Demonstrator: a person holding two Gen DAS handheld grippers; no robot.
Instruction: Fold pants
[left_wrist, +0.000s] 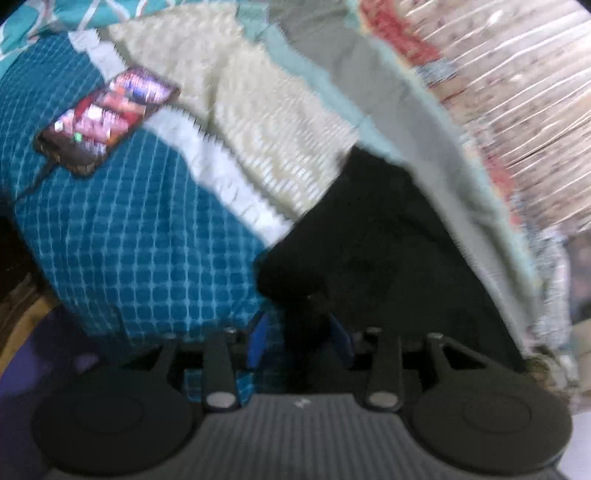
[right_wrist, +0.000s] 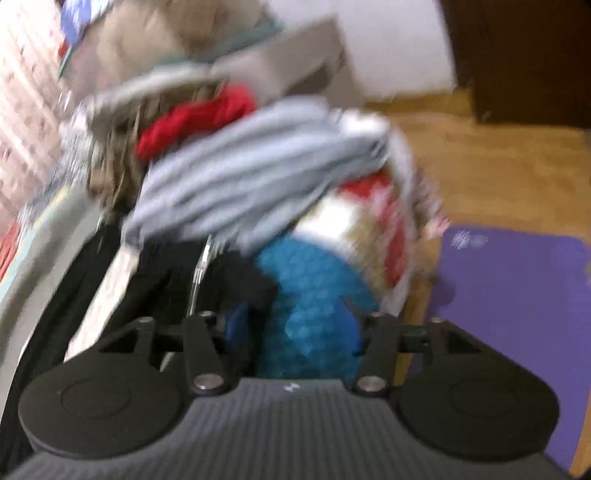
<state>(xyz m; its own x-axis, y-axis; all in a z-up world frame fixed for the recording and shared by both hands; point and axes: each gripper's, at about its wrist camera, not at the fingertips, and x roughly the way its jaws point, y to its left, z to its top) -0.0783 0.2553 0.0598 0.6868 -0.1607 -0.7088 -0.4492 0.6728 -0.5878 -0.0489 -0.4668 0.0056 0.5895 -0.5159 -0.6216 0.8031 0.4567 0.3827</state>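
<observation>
Both frames are motion-blurred. Left gripper (left_wrist: 301, 332): blue fingers (left_wrist: 258, 341) are seen clamped on a bunched fold of the black pants (left_wrist: 388, 258), fabric pinched between the jaws. The pants are spread on the blue checked bedspread (left_wrist: 140, 240), reaching toward its far edge under a cream knit blanket (left_wrist: 240, 110) and a grey-green sheet (left_wrist: 406, 110). A phone (left_wrist: 107, 118) with a lit screen is lying on the bedspread toward its left far side, well apart from the pants, with a cable at its lower end. A striped patterned cloth (left_wrist: 517, 92) is seen along the right edge. Right gripper (right_wrist: 291, 328): jaws are spread wide, nothing clamped; only blue bedspread (right_wrist: 314, 314) is seen between the fingers (right_wrist: 236, 325). The pants (right_wrist: 177, 280) are beside the left finger, a metal zipper (right_wrist: 199, 269) showing; contact with that finger cannot be told. A clothes pile (right_wrist: 240, 173) with grey, red and brown items is stacked further along the bed. A purple mat (right_wrist: 517, 314) is seen on the wooden floor (right_wrist: 480, 166) past the bed's right edge.
</observation>
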